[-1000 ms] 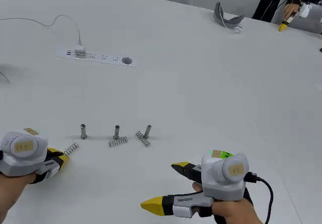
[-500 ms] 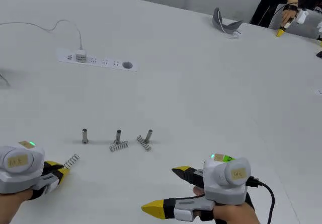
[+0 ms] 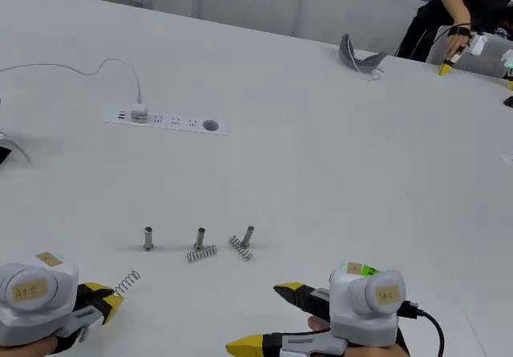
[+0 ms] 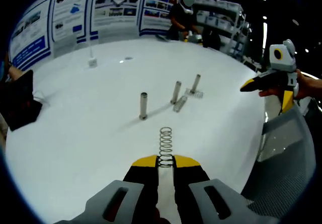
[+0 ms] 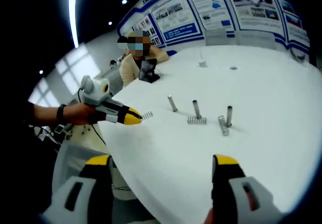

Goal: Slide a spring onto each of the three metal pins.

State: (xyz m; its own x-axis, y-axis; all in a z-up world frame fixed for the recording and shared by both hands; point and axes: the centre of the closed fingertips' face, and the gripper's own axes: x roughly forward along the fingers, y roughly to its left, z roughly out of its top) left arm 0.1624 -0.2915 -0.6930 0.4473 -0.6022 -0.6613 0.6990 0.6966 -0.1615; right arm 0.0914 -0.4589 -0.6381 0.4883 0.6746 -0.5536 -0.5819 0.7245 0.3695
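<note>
**Reporter:** On the left of the bench [image 3: 321, 172], what do you have?

**Me:** My left gripper [image 3: 104, 303] pinches one spring [image 3: 127, 281] by its end, short of the first pin [image 3: 148, 238]. Two springs [image 3: 202, 253] lie at the other pins [image 3: 199, 238]; my right gripper [image 3: 264, 318] gapes empty.

**Reporter:** The risk?

**Me:** Off-centre, it could buckle and pop free.

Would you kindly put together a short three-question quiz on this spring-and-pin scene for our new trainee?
1. True or false: one of the three pins already carries a spring.
2. Multiple choice: the left gripper holds A) a pin, B) a spring, C) nothing.
3. Count: how many loose springs lie on the table near the pins?
Key: 1 false, all three pins are bare; 2 B; 3 two.
</note>
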